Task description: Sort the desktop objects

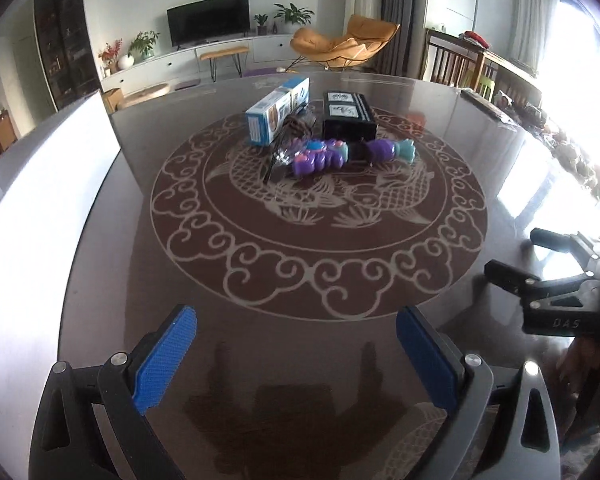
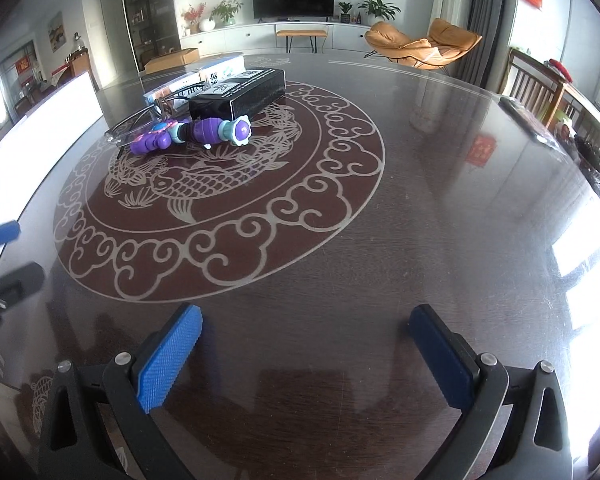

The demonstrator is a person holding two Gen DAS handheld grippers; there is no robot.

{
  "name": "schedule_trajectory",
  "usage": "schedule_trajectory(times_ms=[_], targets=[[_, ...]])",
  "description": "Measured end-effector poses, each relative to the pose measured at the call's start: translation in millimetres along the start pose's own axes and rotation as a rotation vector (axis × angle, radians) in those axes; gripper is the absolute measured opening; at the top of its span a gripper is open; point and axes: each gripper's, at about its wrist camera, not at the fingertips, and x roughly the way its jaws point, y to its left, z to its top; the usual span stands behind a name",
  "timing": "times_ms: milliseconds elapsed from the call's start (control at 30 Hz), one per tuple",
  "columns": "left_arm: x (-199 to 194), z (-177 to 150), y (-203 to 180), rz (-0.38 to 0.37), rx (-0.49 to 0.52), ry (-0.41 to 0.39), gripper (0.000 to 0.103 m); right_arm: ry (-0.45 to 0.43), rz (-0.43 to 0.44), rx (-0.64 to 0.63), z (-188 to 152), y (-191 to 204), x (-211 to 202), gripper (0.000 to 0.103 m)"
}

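Desktop objects, a purple toy (image 1: 340, 154), blue box (image 1: 276, 112), black box (image 1: 348, 116) and glasses (image 2: 140, 126), are sitting bunched at twelve o'clock on the surface (image 1: 300, 340), none sorted. The left gripper (image 1: 296, 354) and right gripper (image 2: 306, 354) are hovering spread and empty.

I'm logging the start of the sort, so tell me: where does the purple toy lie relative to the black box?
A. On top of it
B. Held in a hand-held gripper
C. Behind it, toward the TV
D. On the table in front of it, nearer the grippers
D: the purple toy lies on the table just in front of the black box, on the camera side; both hand-held grippers are open and empty.
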Motion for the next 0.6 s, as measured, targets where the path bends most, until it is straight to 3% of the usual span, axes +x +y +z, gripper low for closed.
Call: schedule_trajectory(times_ms=[133, 267, 467, 600], targets=[[9, -13, 10, 0.009, -0.01, 0.029, 0.102, 0.0, 0.0, 0.0, 0, 0, 0, 0.103], [8, -13, 20, -0.027, -0.068, 0.03, 0.102, 0.0, 0.0, 0.0, 0, 0, 0, 0.103], [11, -11, 10, 0.016, -0.015, 0.058, 0.103, 0.0, 0.0, 0.0, 0, 0, 0, 0.103], [6, -11, 12, 0.005, -0.016, 0.056, 0.103, 0.0, 0.0, 0.0, 0, 0, 0, 0.103]])
